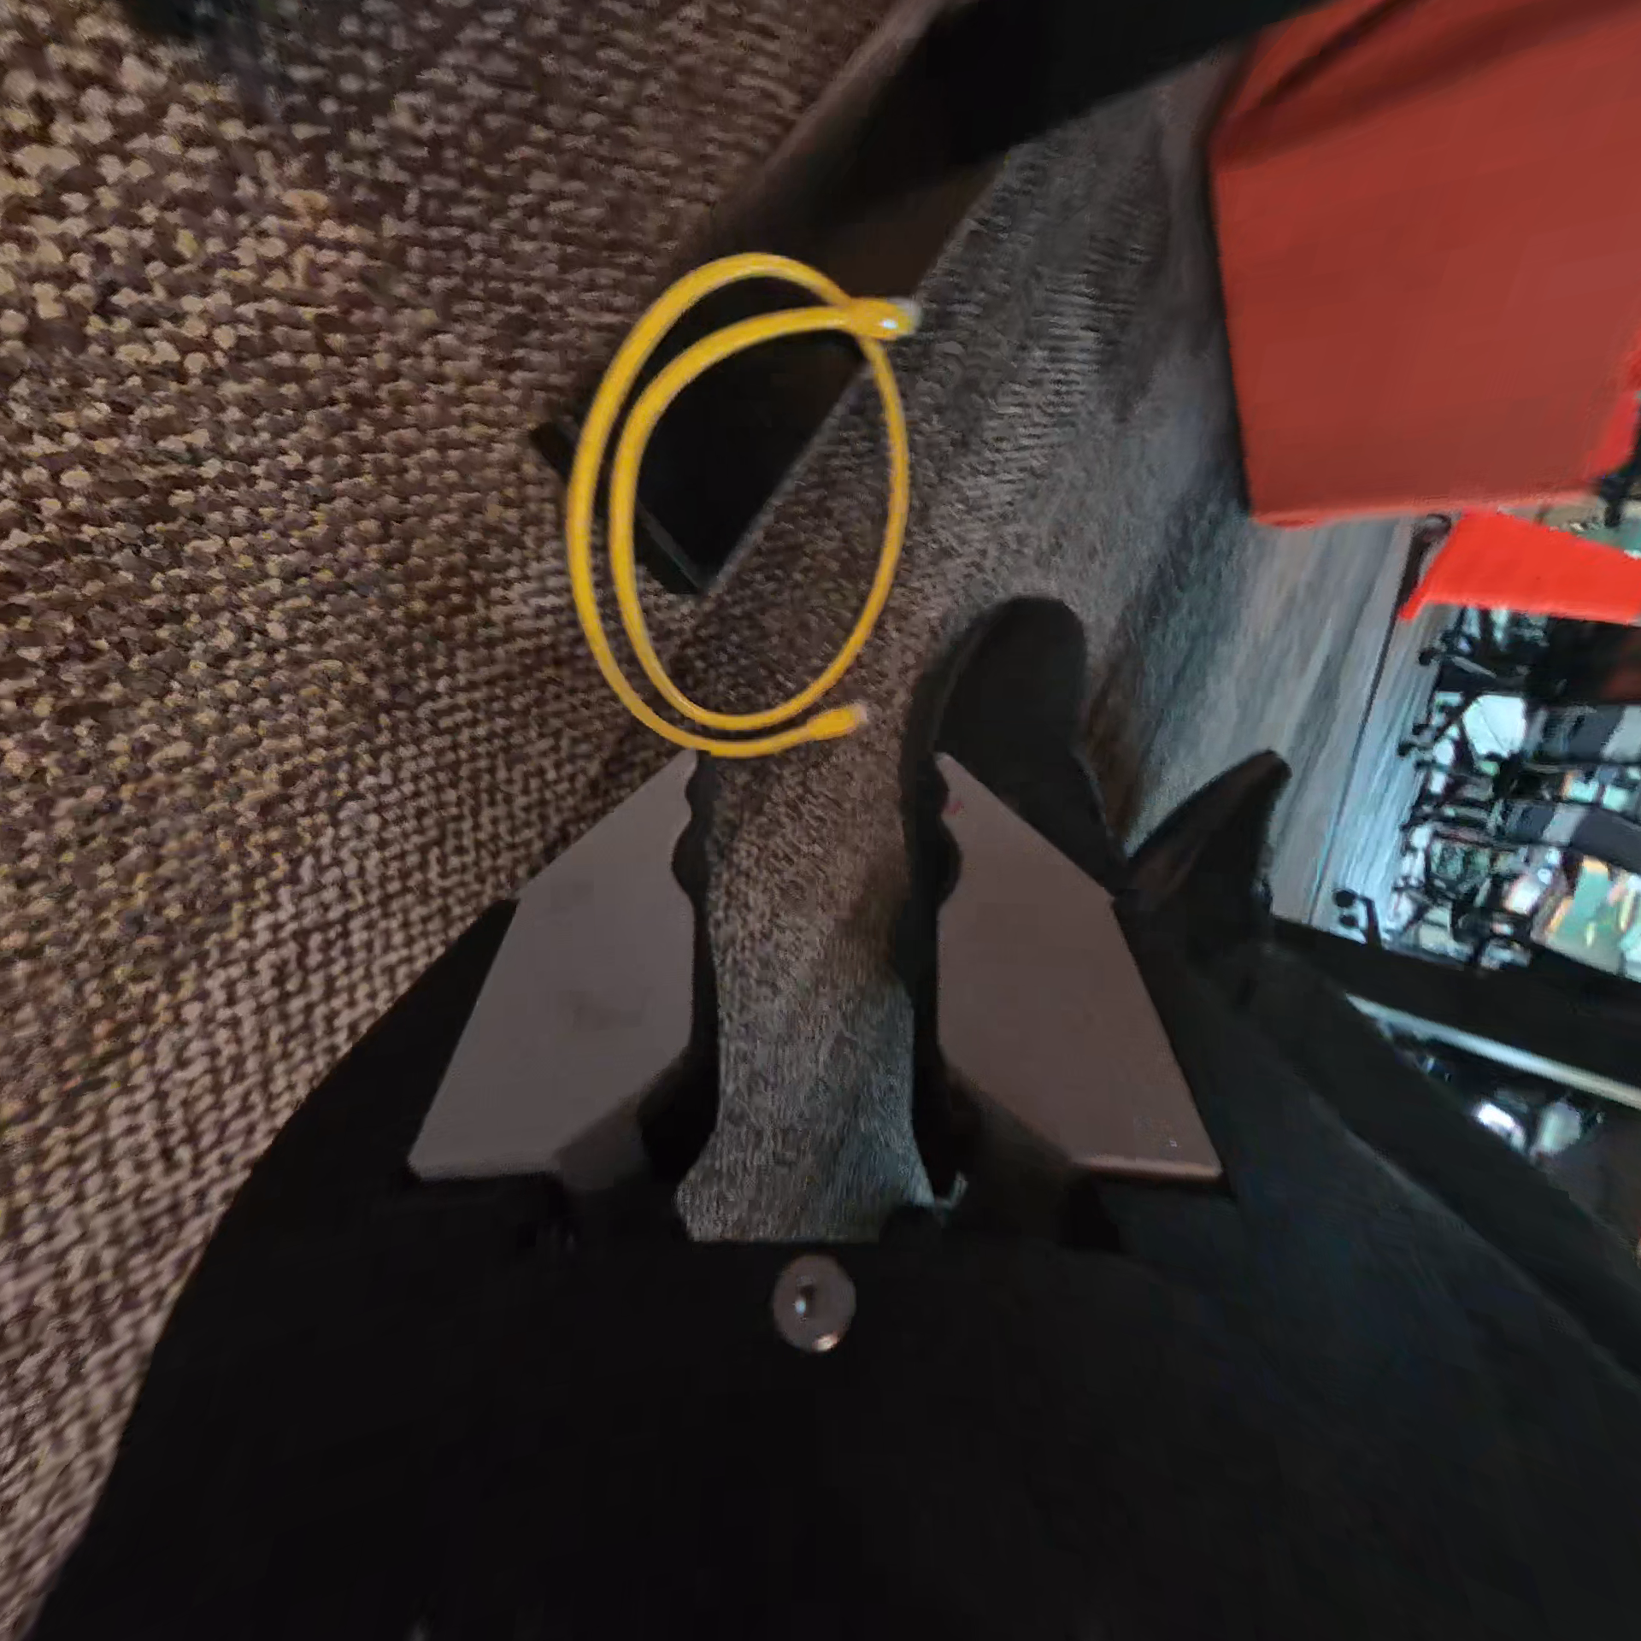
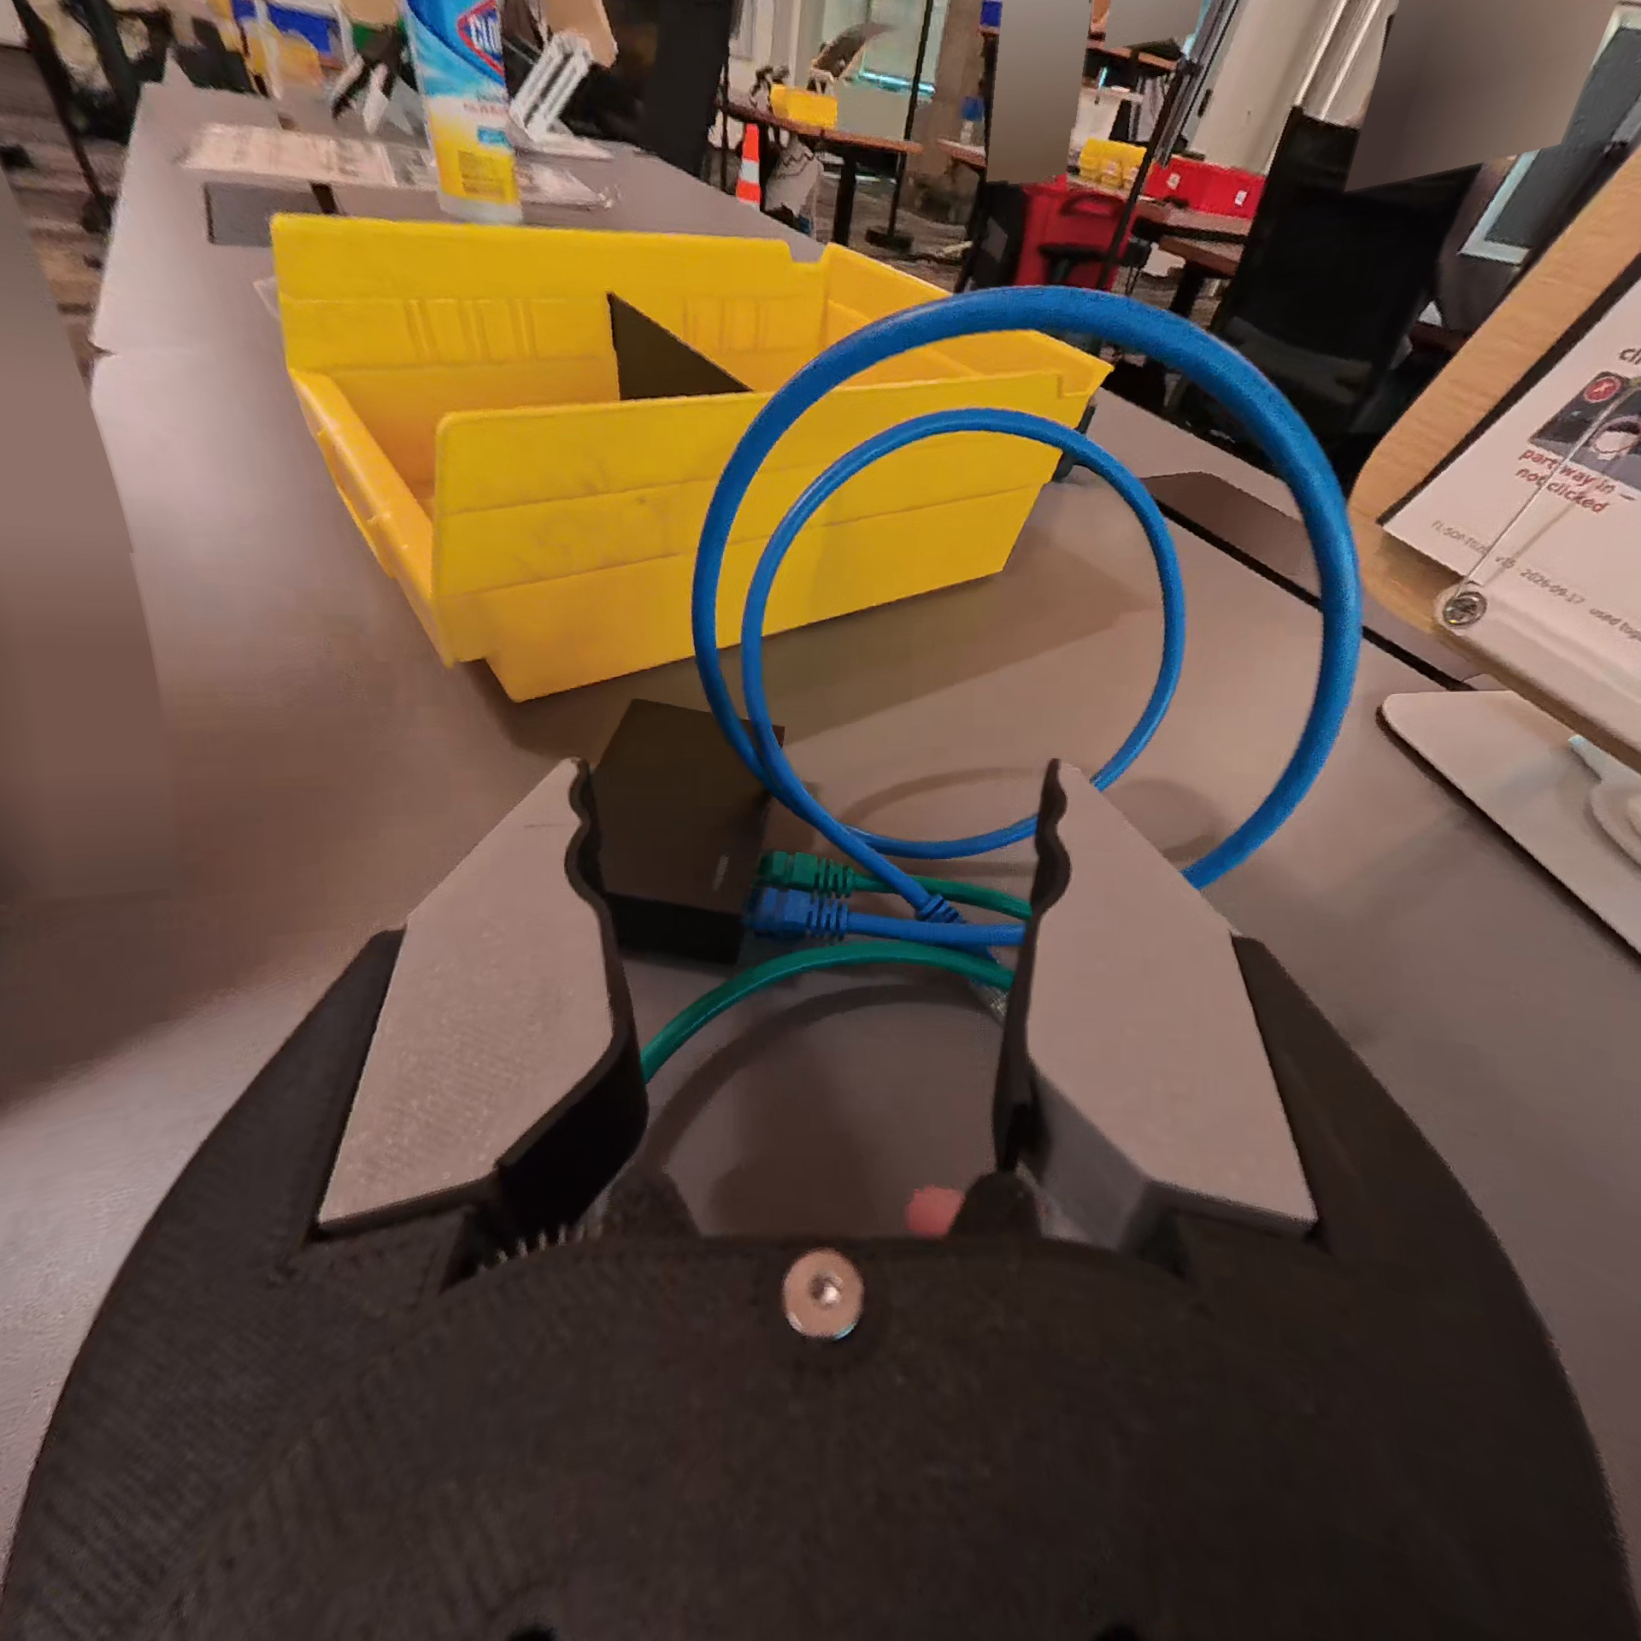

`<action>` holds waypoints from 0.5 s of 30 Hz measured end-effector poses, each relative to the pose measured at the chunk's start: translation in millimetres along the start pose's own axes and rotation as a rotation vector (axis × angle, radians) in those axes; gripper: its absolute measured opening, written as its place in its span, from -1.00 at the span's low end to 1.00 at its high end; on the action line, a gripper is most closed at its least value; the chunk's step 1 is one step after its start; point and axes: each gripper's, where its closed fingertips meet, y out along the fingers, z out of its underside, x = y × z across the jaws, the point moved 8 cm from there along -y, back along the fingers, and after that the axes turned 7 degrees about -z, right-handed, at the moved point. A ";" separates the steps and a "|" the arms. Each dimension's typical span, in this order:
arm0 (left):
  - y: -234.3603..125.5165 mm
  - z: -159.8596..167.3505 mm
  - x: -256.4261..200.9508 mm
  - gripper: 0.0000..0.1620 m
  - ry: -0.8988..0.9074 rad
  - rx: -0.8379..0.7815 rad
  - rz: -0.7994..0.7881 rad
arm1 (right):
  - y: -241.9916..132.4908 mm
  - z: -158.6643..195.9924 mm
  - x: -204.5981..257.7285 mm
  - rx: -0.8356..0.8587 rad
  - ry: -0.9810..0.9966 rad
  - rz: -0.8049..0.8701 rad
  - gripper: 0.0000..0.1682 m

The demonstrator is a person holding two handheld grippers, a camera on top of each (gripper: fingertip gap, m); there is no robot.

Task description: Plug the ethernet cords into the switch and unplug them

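Note:
In the right wrist view a small black switch (image 2: 675, 826) sits on the grey table (image 2: 266, 755). A blue plug (image 2: 790, 915) and a green plug (image 2: 804, 870) sit in its side ports. The blue cord (image 2: 1332, 550) stands up in two loops, and the green cord (image 2: 799, 968) curves along the table. My right gripper (image 2: 817, 790) is open, with the switch's near corner and both plugs between its fingers. In the left wrist view a coiled yellow ethernet cord (image 1: 728, 741) lies on the carpet (image 1: 266, 533). My left gripper (image 1: 812, 772) is open and empty just short of it.
A yellow bin (image 2: 666, 533) with a black divider stands behind the switch. A wipes canister (image 2: 466, 115) is farther back. A sheet on a stand (image 2: 1554, 497) is at the right. On the floor are a black flat plate (image 1: 737, 462), a black shoe (image 1: 1021, 710) and a red object (image 1: 1421, 266). My right fingertips sit around 80 centimetres from my left ones. The carpet (image 1: 266, 533) is about 15 centimetres from my left fingertips.

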 end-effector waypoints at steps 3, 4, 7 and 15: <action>41.6 -7.7 21.1 -0.48 -0.011 0.030 -0.104 | 2.2 1.2 4.1 0.037 -0.099 0.059 0.11; 53.2 -10.7 27.9 -0.47 -0.008 0.029 -0.151 | 2.4 1.2 4.8 0.042 -0.131 0.097 0.11; 81.2 -17.8 37.6 -0.41 0.055 0.081 -0.193 | 2.8 1.4 6.2 0.048 -0.183 0.159 0.05; 132.4 -23.1 39.4 -0.43 0.080 0.118 -0.163 | 8.7 4.4 3.3 0.109 -0.198 0.207 0.01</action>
